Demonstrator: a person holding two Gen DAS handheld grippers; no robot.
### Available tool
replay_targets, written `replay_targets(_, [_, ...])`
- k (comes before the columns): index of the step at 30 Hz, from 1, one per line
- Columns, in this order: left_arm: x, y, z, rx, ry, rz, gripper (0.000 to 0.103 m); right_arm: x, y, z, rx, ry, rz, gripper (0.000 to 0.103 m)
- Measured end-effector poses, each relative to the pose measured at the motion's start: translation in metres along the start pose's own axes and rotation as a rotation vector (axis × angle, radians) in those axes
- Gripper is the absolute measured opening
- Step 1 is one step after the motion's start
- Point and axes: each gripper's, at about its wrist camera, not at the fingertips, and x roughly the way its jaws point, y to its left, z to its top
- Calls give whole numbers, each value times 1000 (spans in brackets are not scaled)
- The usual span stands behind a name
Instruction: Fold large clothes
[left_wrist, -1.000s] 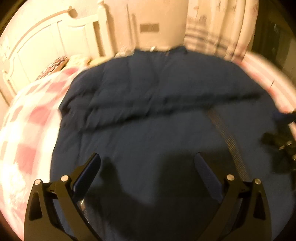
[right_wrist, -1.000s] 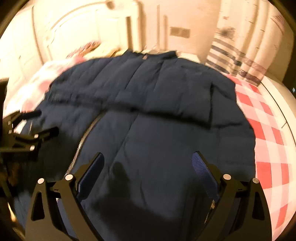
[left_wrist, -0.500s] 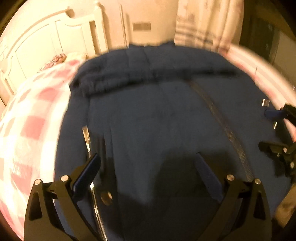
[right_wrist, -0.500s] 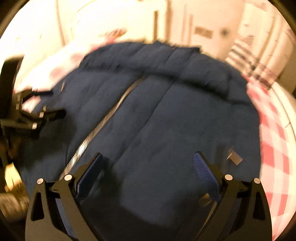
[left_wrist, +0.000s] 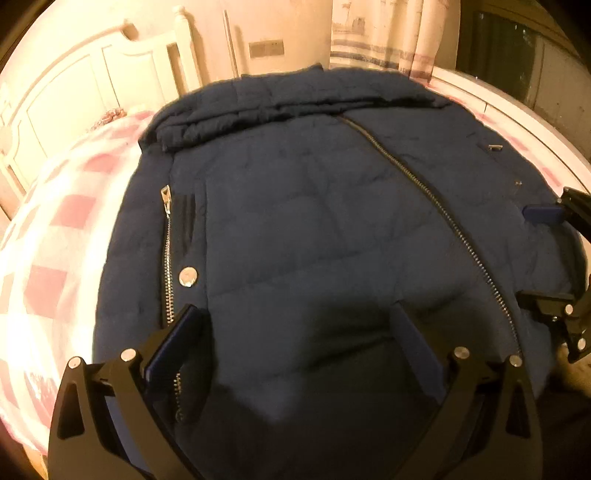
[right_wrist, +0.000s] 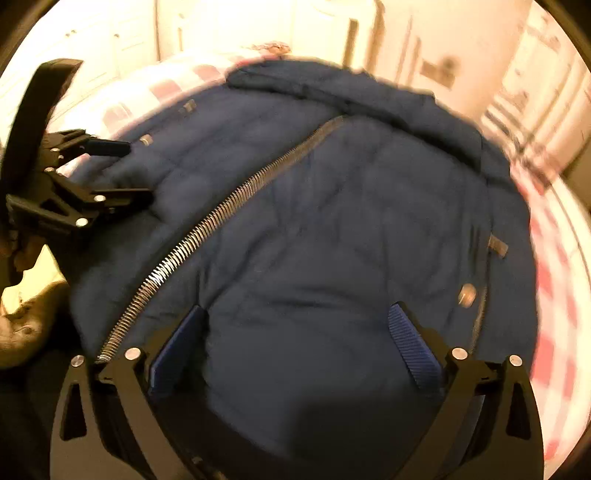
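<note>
A navy padded jacket (left_wrist: 314, 221) lies spread front-up on the bed, with its main zipper (left_wrist: 443, 221) running diagonally. A sleeve lies folded across its top (left_wrist: 277, 107). My left gripper (left_wrist: 295, 332) hovers open over the jacket's lower left part, beside a pocket zip (left_wrist: 168, 266) and a snap button (left_wrist: 187, 277). In the right wrist view the same jacket (right_wrist: 351, 221) and zipper (right_wrist: 221, 221) fill the frame. My right gripper (right_wrist: 295, 332) hangs over the lower right part, its jaws opening wide with nothing gripped between them. Each gripper shows in the other's view: right gripper (left_wrist: 543, 258), left gripper (right_wrist: 125, 171).
The bed has a pink and white checked cover (left_wrist: 55, 240) that shows on both sides of the jacket. A white headboard (left_wrist: 92, 85) stands at the back left and a striped curtain (left_wrist: 380, 37) hangs behind. A window ledge (left_wrist: 517, 122) runs along the right.
Both grippers have drawn back along the jacket toward its lower end. The folded top part has receded, and the pocket zips and snaps have come into view.
</note>
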Motion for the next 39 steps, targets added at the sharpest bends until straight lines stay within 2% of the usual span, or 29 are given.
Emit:
replay_targets(2, [-6, -2, 0, 4, 7, 4, 101, -3, -4, -1, 45, -1, 10, 98])
replay_targets(7, [-41, 11, -3, 13, -98, -3, 101, -32, -2, -10, 14, -54, -13, 98])
replay_targets(10, [-28, 25, -12, -15, -38, 47, 101, -22, -14, -24, 52, -18, 1, 98])
replay_targets(11, [-19, 30, -18, -33, 5, 56, 101, -18, -18, -28, 66, -28, 11, 98])
replay_targets(12, [-14, 36, -22, -60, 17, 34, 101, -21, -17, -31, 62, -53, 11, 98])
replay_targets(14, [-22, 46, -29, -105, -7, 4, 101, -27, -13, -31, 34, -42, -10, 97])
replay_targets(17, [-45, 56, -38, -97, -68, 69, 101, -49, -26, -34, 53, -96, -44, 97])
replay_targets(21, [-63, 92, -57, -209, -78, 78, 101, -76, -77, -68, 266, -130, -50, 98])
replay_targets(24, [-68, 117, -75, -312, -70, 31, 101, -85, -114, -111, 481, -137, 13, 98])
replay_targets(29, [-60, 115, -86, -317, -33, -3, 101, -69, -133, -144, 615, -134, 89, 97])
replay_targets(31, [-59, 111, -84, -302, -32, 14, 101, -55, -135, -147, 657, -134, 163, 85])
replay_targets(33, [-59, 111, -85, -300, -24, 2, 100, -45, -135, -151, 674, -124, 230, 78])
replay_targets(34, [-60, 110, -86, -299, -22, -16, 96, -44, -134, -151, 673, -124, 252, 66])
replay_targets(36, [-66, 106, -88, -281, -28, -76, 70, -52, -130, -151, 644, -151, 264, 58])
replay_targets(37, [-68, 103, -88, -269, -28, -113, 49, -58, -127, -150, 622, -166, 260, 49])
replay_targets(39, [-73, 96, -89, -242, -37, -93, 45, -68, -121, -147, 583, -201, 245, 43])
